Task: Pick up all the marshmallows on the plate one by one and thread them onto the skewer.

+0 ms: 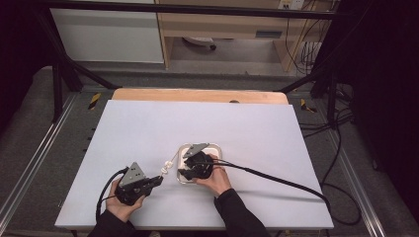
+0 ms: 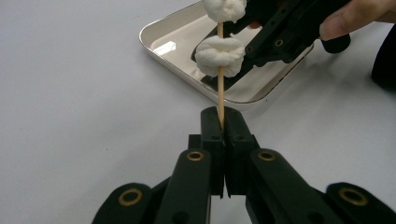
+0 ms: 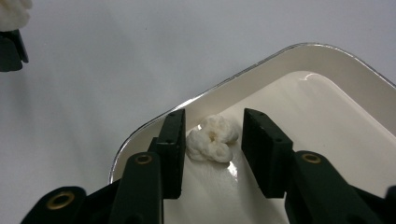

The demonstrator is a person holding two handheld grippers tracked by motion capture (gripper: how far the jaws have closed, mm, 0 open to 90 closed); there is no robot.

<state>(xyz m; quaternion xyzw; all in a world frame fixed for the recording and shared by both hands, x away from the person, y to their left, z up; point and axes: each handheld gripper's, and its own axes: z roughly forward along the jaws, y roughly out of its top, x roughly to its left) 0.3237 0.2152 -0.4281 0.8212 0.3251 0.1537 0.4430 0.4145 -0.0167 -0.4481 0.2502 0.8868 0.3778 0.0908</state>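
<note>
Left gripper view: skewer point(image 2: 220, 88) upright, pointing away.

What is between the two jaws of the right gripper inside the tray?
In the right gripper view, one white marshmallow piece lies on the tray floor between the jaws of the right gripper. The left jaw is almost touching it; a gap remains at the right jaw.

Light falls from overhead onto the pale worktop point(image 1: 148, 133), bright at its middle, while the room around it sinks into near black. The tray point(image 3: 327, 60) throws back a white glint off its glossy rim. Shadows stay soft; the high view looks a little grainy.
</note>
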